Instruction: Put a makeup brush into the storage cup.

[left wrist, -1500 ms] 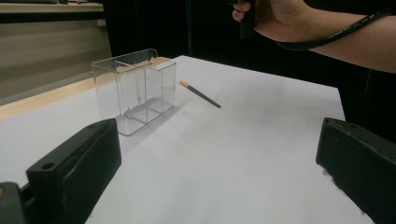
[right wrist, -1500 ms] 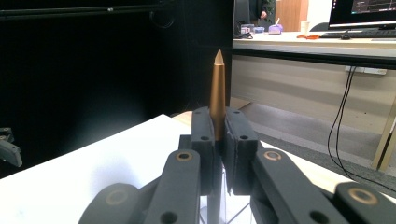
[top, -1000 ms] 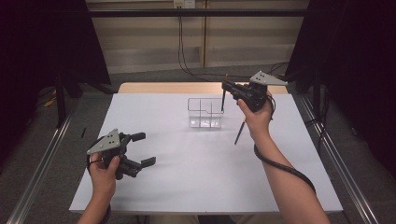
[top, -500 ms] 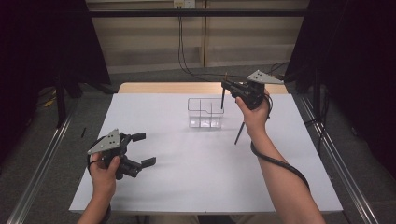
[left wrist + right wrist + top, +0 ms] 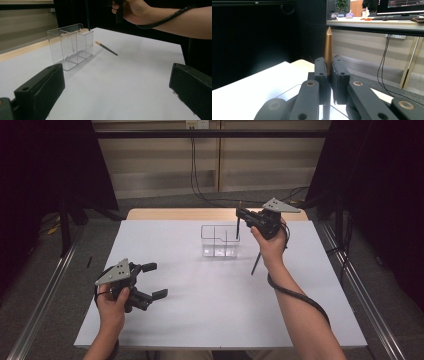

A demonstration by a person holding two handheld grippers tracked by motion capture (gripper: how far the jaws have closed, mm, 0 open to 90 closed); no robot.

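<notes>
The white table carries a clear divided box at its far middle. Over the box's right end the right gripper is clamped on an upright pen, copper tip up, its lower end hanging at the box rim. A second pen lies just right of the box. The left gripper rests near left, jaws wide, holding nothing. A tilted pen could catch the divider or rim and tip the light box.
</notes>
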